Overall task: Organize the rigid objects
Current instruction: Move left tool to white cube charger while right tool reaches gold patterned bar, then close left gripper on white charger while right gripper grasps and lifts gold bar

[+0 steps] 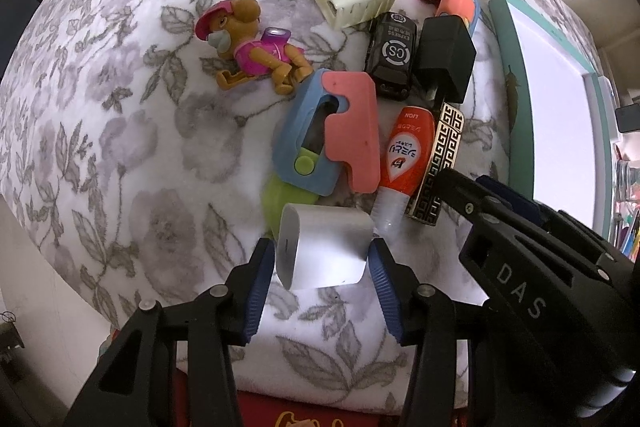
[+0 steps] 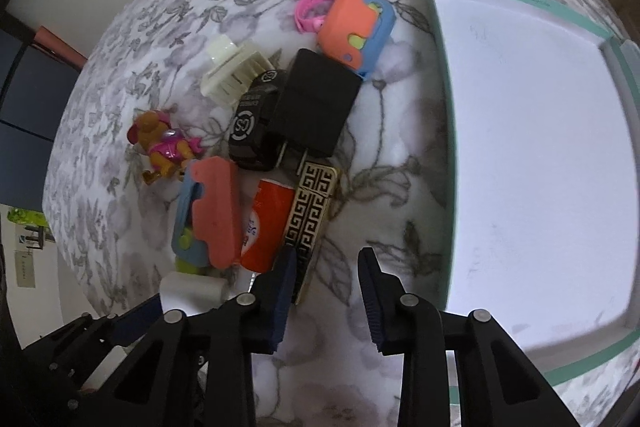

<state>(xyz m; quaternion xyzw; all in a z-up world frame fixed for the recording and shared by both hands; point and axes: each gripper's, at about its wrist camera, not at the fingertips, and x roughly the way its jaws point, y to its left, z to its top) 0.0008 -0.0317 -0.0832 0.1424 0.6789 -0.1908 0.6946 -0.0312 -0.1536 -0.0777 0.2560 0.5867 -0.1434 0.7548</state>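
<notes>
Presently, left gripper clamping the small white rounded plastic block over the floral grey-white cloth, right gripper hovering with jaws apart, gripping nothing, black-and-gold patterned rectangular case lying beside its left finger.

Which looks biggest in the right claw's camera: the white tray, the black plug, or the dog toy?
1. White tray, by far.
2. Black plug.
3. Dog toy, smallest.
All lie similarly far from the camera, so the order seems safe.
</notes>
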